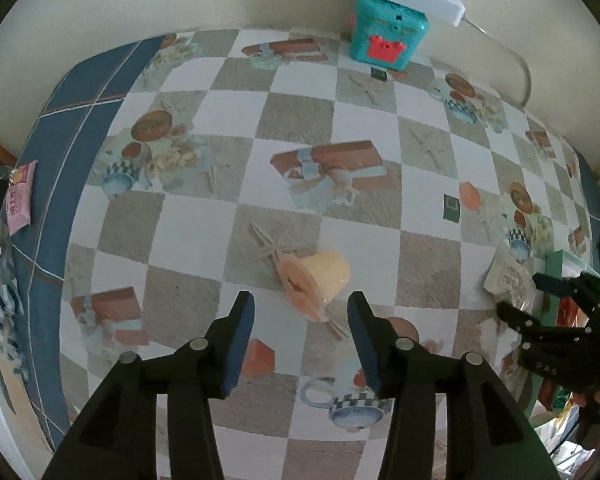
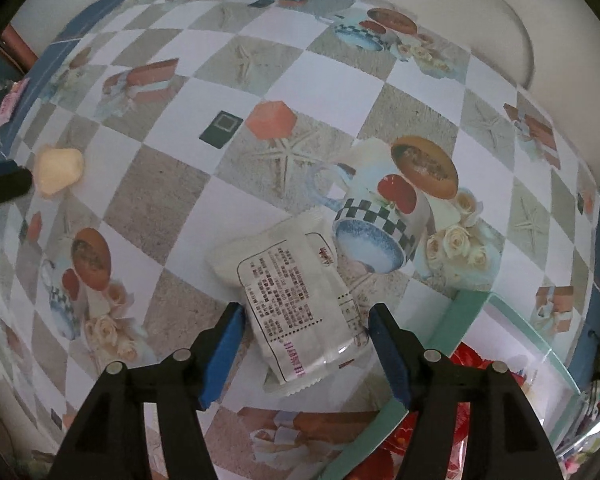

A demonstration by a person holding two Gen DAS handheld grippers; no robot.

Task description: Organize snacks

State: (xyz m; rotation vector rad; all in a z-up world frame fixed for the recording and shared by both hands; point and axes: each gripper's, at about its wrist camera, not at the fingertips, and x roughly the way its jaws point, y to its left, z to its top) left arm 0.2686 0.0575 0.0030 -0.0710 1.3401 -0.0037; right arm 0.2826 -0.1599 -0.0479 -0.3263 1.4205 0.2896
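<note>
Right wrist view: the blue pads (image 2: 224, 354) of the right gripper (image 2: 306, 354) stand spread to either side of the white snack packet (image 2: 300, 300), which lies flat on the patterned tablecloth (image 2: 172, 184), printed label up. Neither pad appears to press on the wrapper, so the packet rests on the cloth and is not pinched. It lies just beside the rim of the mint-green box (image 2: 466, 308), the likely collecting place, since red wrappers (image 2: 466, 364) already show inside it. The gripper points almost straight down over the packet, a pose suited to a top-down pinch across its width.

Left wrist view: the left gripper (image 1: 300, 340) has its fingers parted with nothing between them; the peach-coloured wrapped cake (image 1: 316, 280) lies on its side on the cloth just ahead of the tips, untouched (its clear wrapper blurs the outline). This gripper tilts steeply downward. At the right edge of this view the other gripper hangs over the white packet. A pink packet (image 1: 18, 196) lies well apart at the left edge of the table, and a teal toy box (image 1: 388, 36) stands at the far side.
</note>
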